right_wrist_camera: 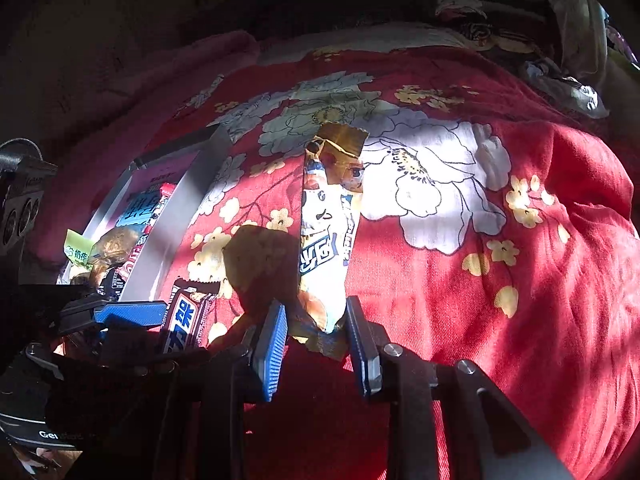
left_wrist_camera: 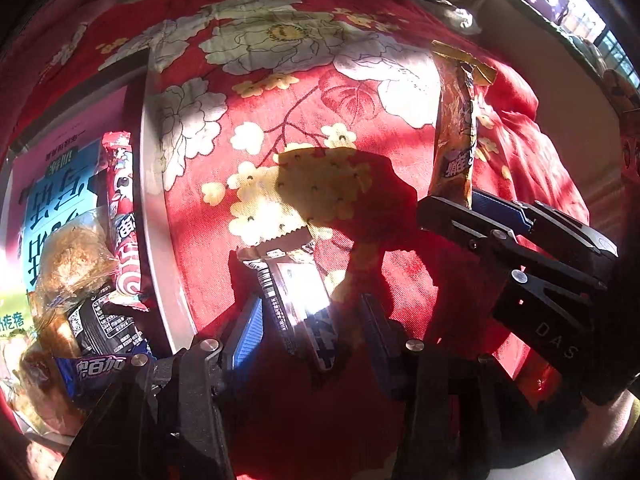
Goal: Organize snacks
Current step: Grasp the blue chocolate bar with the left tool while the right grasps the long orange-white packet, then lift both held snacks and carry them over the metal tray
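**Two snack packets between the blue pads, tray off to your left**

Your left gripper (left_wrist_camera: pixel 310 322) has its ribbed blue pads (left_wrist_camera: pixel 250 330) spread to either side of a dark chocolate bar (left_wrist_camera: pixel 298 304). The bar is a long, glossy foil wrapper with a zigzag crimped end and a barcode strip along one edge. There is a gap on both sides of it, so the jaws stand apart and are not pressing it. The bar sits over the red floral cloth (left_wrist_camera: pixel 280 120), a woven fabric with large white peonies and small yellow blossoms, rumpled into folds at the right.

Your right gripper (right_wrist_camera: pixel 316 340) brackets the lower crimped end of a tall, slim snack packet (right_wrist_camera: pixel 330 232). It is shiny film with a gold serrated top and a white and blue printed front. The pads stand close on either side of it, but you cannot tell whether they actually pinch it.

To your left lies a flat metal tray (left_wrist_camera: pixel 154 208) with a smooth grey rim, resting on the cloth. Inside it are a red striped candy stick (left_wrist_camera: pixel 122 216), a bun in clear crinkly plastic (left_wrist_camera: pixel 74 256), and a black wrapper (left_wrist_camera: pixel 106 326). They lie piled together over a pink and blue printed sheet (left_wrist_camera: pixel 60 184).
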`<action>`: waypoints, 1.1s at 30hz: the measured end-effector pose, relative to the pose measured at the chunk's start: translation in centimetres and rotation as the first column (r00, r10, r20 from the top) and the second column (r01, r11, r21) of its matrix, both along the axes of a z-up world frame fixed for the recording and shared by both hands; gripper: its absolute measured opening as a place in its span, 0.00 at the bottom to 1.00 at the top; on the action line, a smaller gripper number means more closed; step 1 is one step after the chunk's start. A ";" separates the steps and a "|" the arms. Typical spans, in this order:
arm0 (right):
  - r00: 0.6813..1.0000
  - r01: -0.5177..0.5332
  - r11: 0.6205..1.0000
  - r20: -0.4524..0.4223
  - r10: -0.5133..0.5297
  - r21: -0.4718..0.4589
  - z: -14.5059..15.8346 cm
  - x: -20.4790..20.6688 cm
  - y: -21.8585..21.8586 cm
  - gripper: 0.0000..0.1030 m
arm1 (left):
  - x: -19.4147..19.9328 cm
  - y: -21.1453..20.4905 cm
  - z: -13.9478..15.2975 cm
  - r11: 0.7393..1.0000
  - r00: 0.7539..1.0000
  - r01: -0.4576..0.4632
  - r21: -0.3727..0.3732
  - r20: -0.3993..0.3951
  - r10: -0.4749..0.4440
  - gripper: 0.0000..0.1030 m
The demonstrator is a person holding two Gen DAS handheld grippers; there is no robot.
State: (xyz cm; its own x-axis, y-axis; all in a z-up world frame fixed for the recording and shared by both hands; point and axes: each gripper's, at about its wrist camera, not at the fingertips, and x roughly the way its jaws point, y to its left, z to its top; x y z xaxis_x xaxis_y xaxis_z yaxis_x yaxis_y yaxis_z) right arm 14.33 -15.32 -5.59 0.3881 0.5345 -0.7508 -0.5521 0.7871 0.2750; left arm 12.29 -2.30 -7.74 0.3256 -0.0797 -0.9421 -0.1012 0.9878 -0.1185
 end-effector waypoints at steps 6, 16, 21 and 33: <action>0.999 -0.011 0.998 0.031 0.009 0.055 1.0 -0.3 0.0 0.29 | 0.4 0.4 -0.2 1.000 0.999 -0.008 -0.002 0.033 0.008 0.31; 0.995 -0.064 0.991 0.079 0.055 0.120 2.6 -1.5 0.4 0.29 | -1.0 2.3 1.6 0.994 0.995 -0.029 -0.101 0.094 0.039 0.29; 0.994 -0.080 0.984 0.089 0.066 0.158 3.1 -1.9 0.4 0.29 | -2.1 3.4 3.7 0.992 0.989 -0.042 -0.116 0.137 0.058 0.29; 0.977 -0.179 0.971 0.149 0.155 0.160 4.5 -4.3 2.7 0.29 | -5.2 7.8 6.4 0.983 0.968 -0.137 -0.119 0.193 0.158 0.29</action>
